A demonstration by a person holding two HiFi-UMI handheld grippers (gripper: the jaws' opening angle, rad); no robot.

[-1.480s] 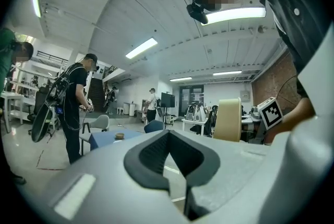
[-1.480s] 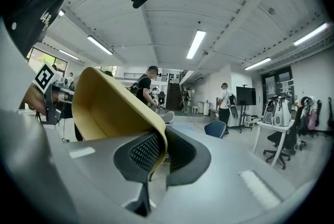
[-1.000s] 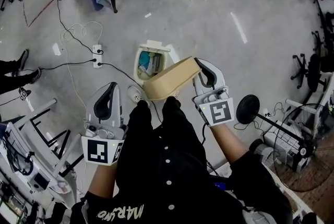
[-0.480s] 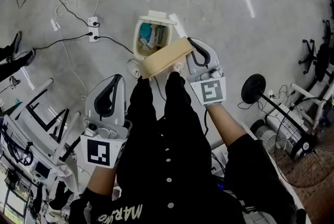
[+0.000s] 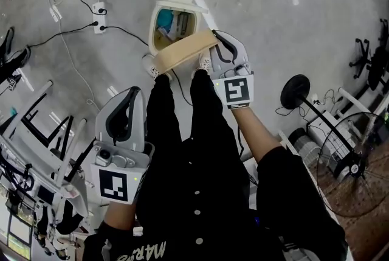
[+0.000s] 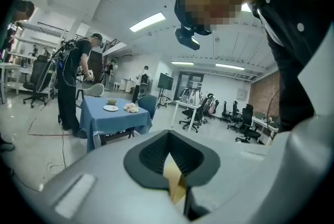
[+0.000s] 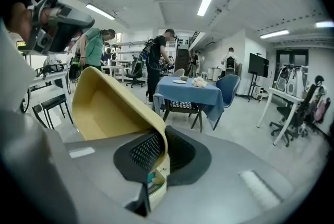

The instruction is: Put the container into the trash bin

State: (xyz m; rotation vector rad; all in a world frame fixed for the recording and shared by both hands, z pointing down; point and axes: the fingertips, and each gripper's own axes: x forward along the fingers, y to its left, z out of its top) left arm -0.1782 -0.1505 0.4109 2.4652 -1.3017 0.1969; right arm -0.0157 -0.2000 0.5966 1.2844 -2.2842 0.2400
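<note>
Container [image 5: 181, 52] — a tan, empty tub — hangs from our right gripper [image 5: 214, 38], whose jaws are clamped on 1 wall at its right end. In the right gripper view that wall curls down between the pads of the gripper [image 7: 163, 152], and the container's [image 7: 104, 108] open side faces the camera. From the head view it lies crosswise over the near rim of the bin [image 5: 182, 5], just beyond our 2 white shoes [image 5: 149, 65]. We cannot tell whether it touches the rim. The bin stands open on the floor, with blue and white litter inside.

Our left gripper [image 5: 132, 95] hangs nearer and to the left, well apart from the bin, with its jaws together. In its own view [image 6: 172, 163] a thin tan sliver shows at the seam between them — we cannot tell what it is.

Left of the bin a white power strip [image 5: 99, 9] lies among cables. At the near right stands a fan [image 5: 358, 171]. Both gripper views show a table [image 7: 190, 91] under a blue cloth.
</note>
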